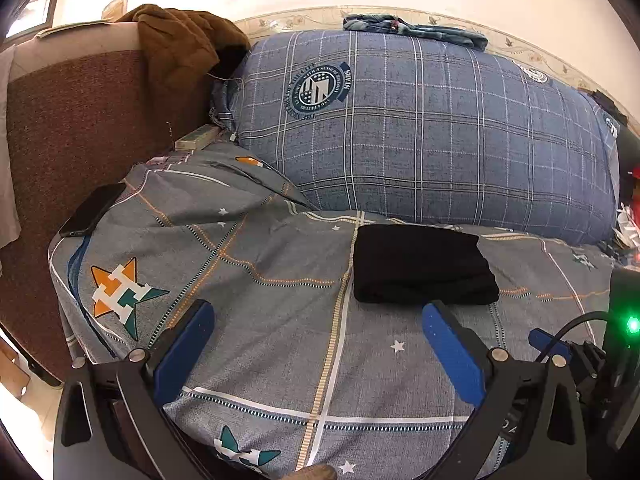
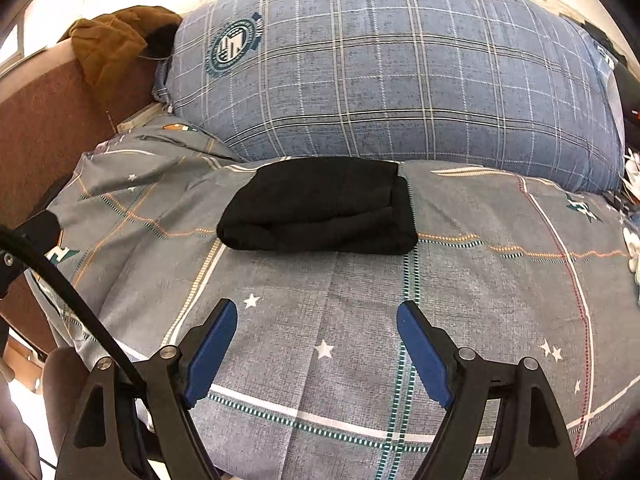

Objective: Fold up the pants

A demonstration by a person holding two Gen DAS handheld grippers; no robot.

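Grey patterned bedsheet covers bed; blue plaid pillow behind. Black pants folded into compact rectangle, lying mid-sheet just before pillow. Left gripper spread wide, empty. Right gripper likewise. Phone at sheet's left edge.

Matt black cloth pants

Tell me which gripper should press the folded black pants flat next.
Right, probably. The black pants lie centred ahead of the right gripper; from the left gripper they sit off to its right. Both are open and empty.
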